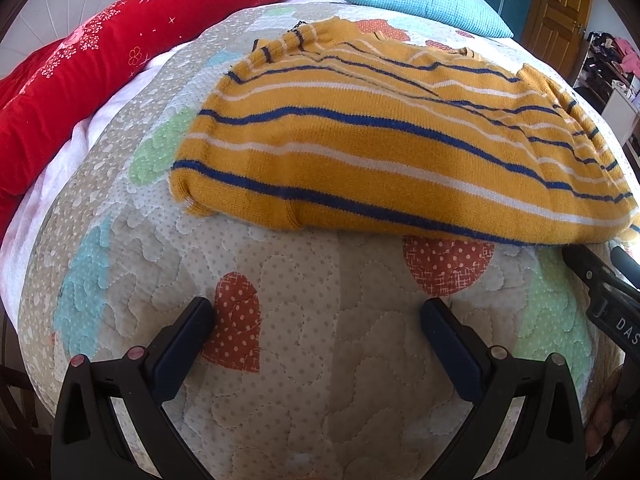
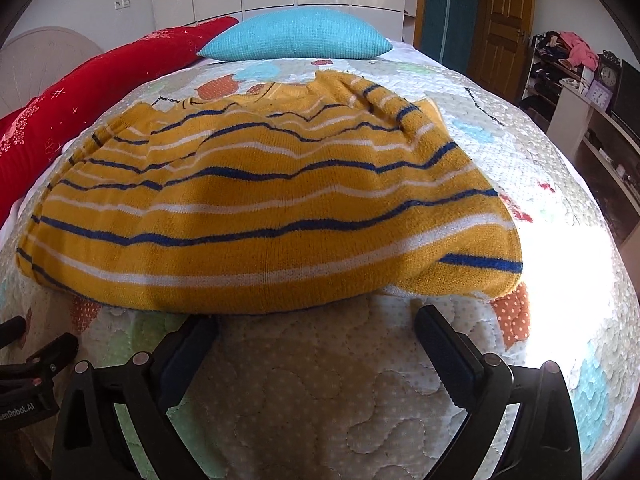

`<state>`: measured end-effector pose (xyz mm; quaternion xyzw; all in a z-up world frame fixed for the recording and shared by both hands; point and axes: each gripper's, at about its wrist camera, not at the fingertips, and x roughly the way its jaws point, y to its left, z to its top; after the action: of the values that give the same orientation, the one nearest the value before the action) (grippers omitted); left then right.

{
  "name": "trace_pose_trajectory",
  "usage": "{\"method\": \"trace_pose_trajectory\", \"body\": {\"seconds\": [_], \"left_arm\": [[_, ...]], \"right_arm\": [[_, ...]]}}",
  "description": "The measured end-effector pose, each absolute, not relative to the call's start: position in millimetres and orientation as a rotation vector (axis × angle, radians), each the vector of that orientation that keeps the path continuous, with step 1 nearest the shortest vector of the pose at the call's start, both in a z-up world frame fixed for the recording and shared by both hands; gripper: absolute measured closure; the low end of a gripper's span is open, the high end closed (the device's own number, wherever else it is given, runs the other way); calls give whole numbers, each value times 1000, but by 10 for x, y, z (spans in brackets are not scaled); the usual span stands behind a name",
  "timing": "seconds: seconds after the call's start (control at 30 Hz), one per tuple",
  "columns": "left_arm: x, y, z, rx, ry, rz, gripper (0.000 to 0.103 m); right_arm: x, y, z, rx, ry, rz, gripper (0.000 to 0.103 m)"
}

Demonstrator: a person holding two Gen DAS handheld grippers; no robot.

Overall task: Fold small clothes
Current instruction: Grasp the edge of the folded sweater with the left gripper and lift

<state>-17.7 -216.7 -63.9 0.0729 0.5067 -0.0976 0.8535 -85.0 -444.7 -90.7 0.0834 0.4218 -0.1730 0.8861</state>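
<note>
A small yellow knit sweater (image 1: 380,148) with blue and white stripes lies spread on the quilted bed cover (image 1: 304,360); it also shows in the right wrist view (image 2: 272,220). My left gripper (image 1: 318,312) is open and empty, over the quilt a short way in front of the sweater's near hem. My right gripper (image 2: 316,322) is open and empty, its fingertips right at the sweater's near hem. The right gripper's body shows at the right edge of the left wrist view (image 1: 604,284).
A red bolster (image 1: 100,64) lies along the bed's left side and a turquoise pillow (image 2: 296,38) at the far end. A wooden door (image 2: 506,12), shelves with clutter and a clock (image 2: 608,76) stand at the right.
</note>
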Motion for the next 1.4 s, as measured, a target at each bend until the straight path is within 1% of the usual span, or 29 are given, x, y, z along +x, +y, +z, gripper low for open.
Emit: {"method": "trace_pose_trajectory", "body": {"seconds": [0.4, 0.57, 0.73, 0.93, 0.97, 1.0, 1.03, 1.07, 1.1, 1.13, 1.23, 1.27, 1.3, 1.4], "left_arm": [[-210, -2094, -617, 135, 1039, -242, 0], [-154, -1583, -383, -156, 988, -325, 0], [279, -1133, -451, -330, 1019, -322, 0], [796, -1179, -525, -375, 1039, -379, 0], [831, -1186, -530, -374, 1042, -393, 3], [861, -1205, -536, -371, 1047, -404, 18], [895, -1241, -546, -357, 1057, -410, 30], [945, -1276, -564, -340, 1074, -430, 51], [992, -1296, -579, -346, 1091, -476, 66], [1033, -1290, -582, -357, 1103, -506, 70], [1105, -1282, -549, -344, 1110, -531, 70], [1137, -1277, -547, -347, 1118, -542, 68], [1170, -1273, -547, -355, 1125, -546, 62], [1339, -1311, -505, -332, 1126, -573, 51]], "right_arm": [[-1014, -4368, -950, 138, 839, -332, 0], [-1090, -4348, -927, 132, 831, -304, 0], [-1153, -4262, -847, 143, 803, -218, 2], [-1190, -3953, -704, 61, 748, -120, 2], [-1188, -3887, -687, 32, 741, -108, 2], [-1179, -3810, -673, -3, 735, -98, 2], [-1165, -3729, -660, -43, 731, -88, 2], [-1137, -3640, -651, -84, 730, -80, 2], [-1106, -3547, -645, -127, 729, -70, 2], [-1074, -3459, -645, -167, 730, -59, 4], [-921, -3183, -644, -266, 730, -14, 5], [-862, -3092, -643, -290, 729, 4, 6], [-798, -3001, -648, -314, 728, 22, 6], [-621, -2695, -682, -379, 728, 73, 10]]}}
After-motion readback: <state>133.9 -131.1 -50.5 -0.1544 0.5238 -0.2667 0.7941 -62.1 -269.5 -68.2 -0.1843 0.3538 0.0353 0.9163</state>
